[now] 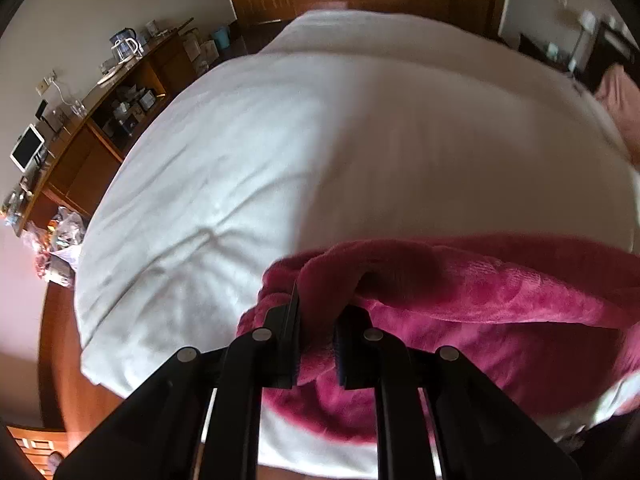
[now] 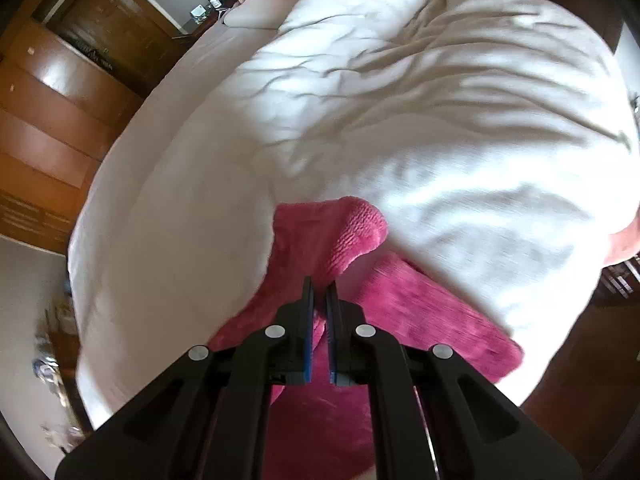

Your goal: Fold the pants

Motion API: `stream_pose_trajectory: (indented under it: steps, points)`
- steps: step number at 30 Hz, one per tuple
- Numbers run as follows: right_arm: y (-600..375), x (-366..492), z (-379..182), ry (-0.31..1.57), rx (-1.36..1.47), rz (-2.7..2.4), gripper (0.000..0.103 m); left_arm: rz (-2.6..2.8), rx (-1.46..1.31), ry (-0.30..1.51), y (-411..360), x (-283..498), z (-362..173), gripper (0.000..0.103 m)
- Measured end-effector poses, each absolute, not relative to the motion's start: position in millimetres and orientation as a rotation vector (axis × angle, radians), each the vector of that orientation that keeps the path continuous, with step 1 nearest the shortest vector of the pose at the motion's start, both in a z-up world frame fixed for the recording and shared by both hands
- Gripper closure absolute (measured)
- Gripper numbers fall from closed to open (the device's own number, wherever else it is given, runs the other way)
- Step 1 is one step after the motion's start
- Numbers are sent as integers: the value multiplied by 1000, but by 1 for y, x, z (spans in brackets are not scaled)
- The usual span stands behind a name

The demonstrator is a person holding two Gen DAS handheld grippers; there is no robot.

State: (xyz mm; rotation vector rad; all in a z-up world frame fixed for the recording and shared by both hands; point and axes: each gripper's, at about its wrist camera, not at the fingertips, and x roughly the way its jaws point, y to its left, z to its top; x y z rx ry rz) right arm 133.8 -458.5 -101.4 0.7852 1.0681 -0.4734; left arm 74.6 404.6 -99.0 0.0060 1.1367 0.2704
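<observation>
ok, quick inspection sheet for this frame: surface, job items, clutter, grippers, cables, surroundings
surface: white duvet on a bed, wrinkled.
job's things: magenta fleece pants bunched at the near edge of the bed.
clutter: pink cloth at the far side of the bed.
grippers: left gripper shut on a pants fold; right gripper shut on pants fabric.
cables: a white cord hangs from a wall socket.
surroundings: wooden shelf unit with kettle and tablet; wooden wardrobe; wood floor.
</observation>
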Motion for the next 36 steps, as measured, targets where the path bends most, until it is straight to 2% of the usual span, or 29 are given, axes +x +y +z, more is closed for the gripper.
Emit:
stream_pose_trajectory:
  steps: [9,13,21,23,24,25,26,27,28,29,30,31,36]
  points:
    - [-459,63,-138,1164,676,-496,98,303,37,1263,391,11,-138,91]
    - [-452,53,-158,1202,606,-461,98,303,88,1333,383,-1,-170,91]
    - [-460,45,-189,1235,651,-396,98,359,115,1406,384,-6,-209,91]
    - [-468,45,-191,1212,699,-374,90,369,124,1416,382,-5,-213,91]
    - [-472,45,-192,1202,723,-371,75,374,133,1420,382,-5,-214,91]
    - [-477,44,-192,1174,762,-364,53,378,139,1423,382,-5,-215,91]
    - [-481,44,-193,1142,789,-360,47,383,141,1426,387,0,-217,91]
    - [-484,44,-192,1114,809,-361,46,390,144,1427,386,1,-219,91]
    - [-488,46,-194,1103,834,-367,48,397,150,1428,384,3,-219,91]
    - [-490,49,-195,1101,849,-370,54,403,155,1429,383,4,-219,91]
    - [-492,52,-198,1112,859,-384,79,410,161,1428,383,5,-219,91]
    - [-493,54,-199,1124,858,-387,90,416,167,1426,381,5,-220,91]
    - [-490,55,-174,1118,729,-331,95,436,185,1388,371,7,-205,91]
